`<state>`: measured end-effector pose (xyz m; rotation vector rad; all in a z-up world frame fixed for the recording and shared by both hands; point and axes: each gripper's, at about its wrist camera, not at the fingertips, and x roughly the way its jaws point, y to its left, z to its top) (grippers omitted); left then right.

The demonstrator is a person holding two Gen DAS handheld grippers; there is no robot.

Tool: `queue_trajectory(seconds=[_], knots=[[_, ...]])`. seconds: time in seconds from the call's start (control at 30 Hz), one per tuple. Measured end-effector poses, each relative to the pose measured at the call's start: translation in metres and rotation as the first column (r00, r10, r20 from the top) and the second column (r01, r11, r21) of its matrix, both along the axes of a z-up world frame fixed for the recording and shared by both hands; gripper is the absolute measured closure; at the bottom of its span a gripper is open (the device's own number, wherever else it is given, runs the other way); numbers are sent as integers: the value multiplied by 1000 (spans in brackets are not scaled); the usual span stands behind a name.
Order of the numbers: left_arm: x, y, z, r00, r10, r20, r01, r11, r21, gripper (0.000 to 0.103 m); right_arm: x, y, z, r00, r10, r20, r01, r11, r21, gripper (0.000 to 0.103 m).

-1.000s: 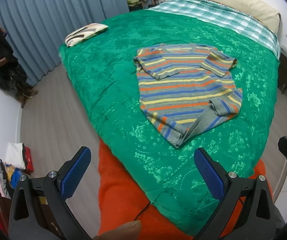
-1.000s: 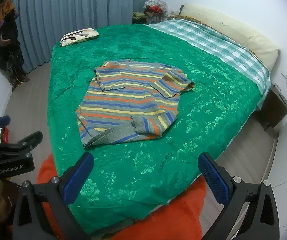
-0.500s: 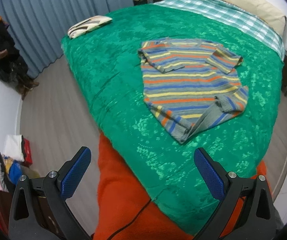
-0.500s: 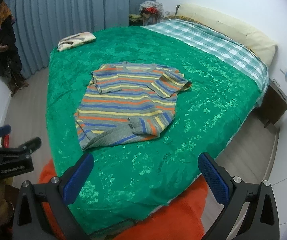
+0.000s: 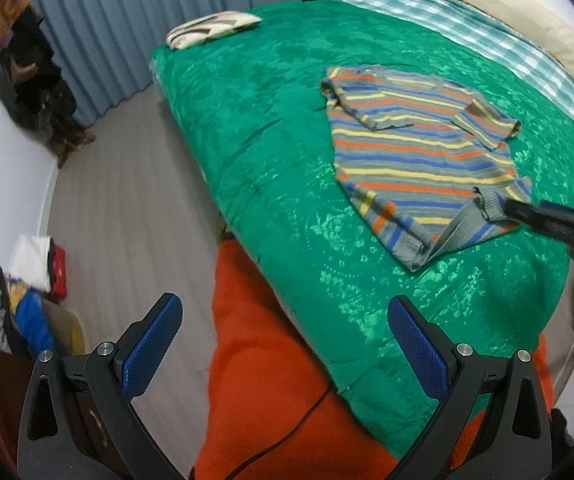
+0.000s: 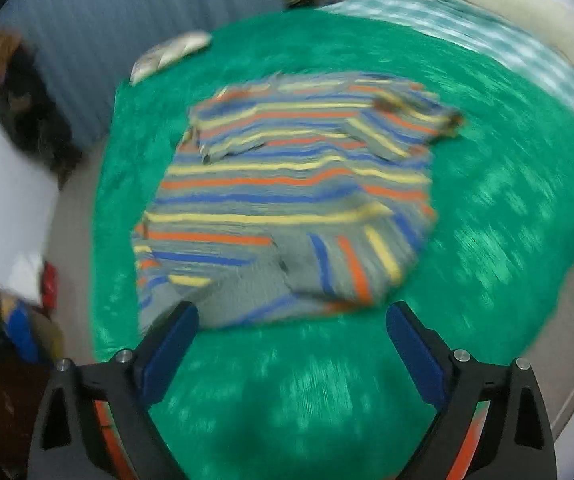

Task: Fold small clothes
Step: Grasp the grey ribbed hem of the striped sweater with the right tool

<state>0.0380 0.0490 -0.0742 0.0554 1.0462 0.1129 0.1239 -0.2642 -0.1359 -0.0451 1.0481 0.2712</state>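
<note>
While both sets of jaws stand open and empty, striped sweater [image 6: 287, 200] lies flat on green bedspread [image 6: 507, 208], hem nearest. Right gripper [image 6: 291, 334], jaws lately narrowing, just short of hem; left gripper [image 5: 283, 344] well back.

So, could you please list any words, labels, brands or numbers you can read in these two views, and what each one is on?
None can be read.
striped shirt: stripes only, no print or tag showing.
green bedspread: woven flower pattern, no writing.
left gripper and right gripper: no marking visible; the right wrist view is blurred.
</note>
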Motion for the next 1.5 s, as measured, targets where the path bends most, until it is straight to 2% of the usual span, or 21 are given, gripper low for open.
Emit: queue_trajectory(seconds=[0.07,0.1,0.17,0.2,0.3,0.47,0.6,0.73,0.8,0.83,0.87,0.93,1.03,1.07,1.13,1.23,1.3,1.33,1.37,1.4,1.5], knots=[[-2,2,0,1000,3,-4,-3,1000,-7,1,27,18,-20,999,4,-32,-5,1000,-30,18],[-2,3,0,1000,2,-3,-2,1000,-7,1,41,22,-34,998,-6,-67,3,999,-54,25],[-5,7,1,1000,7,7,-7,1000,-4,1,56,20,-56,994,-44,-102,34,995,-97,87],[-6,10,1,1000,11,10,-11,1000,-6,1,60,11,-61,992,-71,-104,61,993,-97,92],[-10,22,-5,1000,24,13,-24,999,-28,1,38,-22,-34,990,-129,-58,131,990,43,93],[-6,27,-20,1000,16,-7,-17,994,-106,1,-39,-76,15,987,-163,-1,162,979,121,97],[4,17,-27,999,-17,-36,12,989,-148,1,-79,-108,10,971,-237,-40,240,966,97,100],[6,15,-23,999,-27,-36,19,980,-199,1,-86,-131,-15,940,-327,-96,335,939,75,100],[5,19,-21,1000,-13,-26,7,980,-199,1,-86,-135,-15,929,-365,-57,364,931,-23,96],[4,23,-21,1000,1,-22,-5,981,-196,1,-87,-133,-12,923,-383,-29,380,922,-75,83],[3,27,-23,1000,16,-22,-20,981,-194,1,-86,-130,-6,921,-390,-2,388,917,-97,64],[3,33,-28,999,38,-32,-43,980,-194,1,-82,-117,6,944,-329,9,329,944,-12,54],[4,39,-34,997,54,-51,-63,977,-202,1,-66,-68,19,994,-107,-27,110,980,167,54],[3,40,-34,997,54,-51,-63,976,-208,1,-56,-40,17,998,14,-57,1,965,263,54],[1,41,-31,998,49,-46,-58,974,-219,1,-39,3,8,982,168,-84,-128,924,359,55],[-7,45,-24,998,56,-23,-59,975,-214,1,-13,61,-19,953,290,-87,-257,927,274,55],[-13,52,-22,997,76,-12,-77,975,-210,1,2,82,-40,943,309,-120,-273,930,247,55],[-14,55,-22,996,84,-14,-85,974,-211,1,8,89,-50,938,318,-135,-283,931,231,60],[-17,61,-24,995,97,-19,-99,972,-214,1,13,94,-57,938,315,-146,-283,937,204,85],[-18,65,-25,994,105,-23,-108,970,-218,1,14,96,-61,940,309,-147,-280,941,190,96],[-22,76,-31,991,130,-30,-134,964,-230,1,3,104,-46,929,350,-121,-310,914,260,95]])
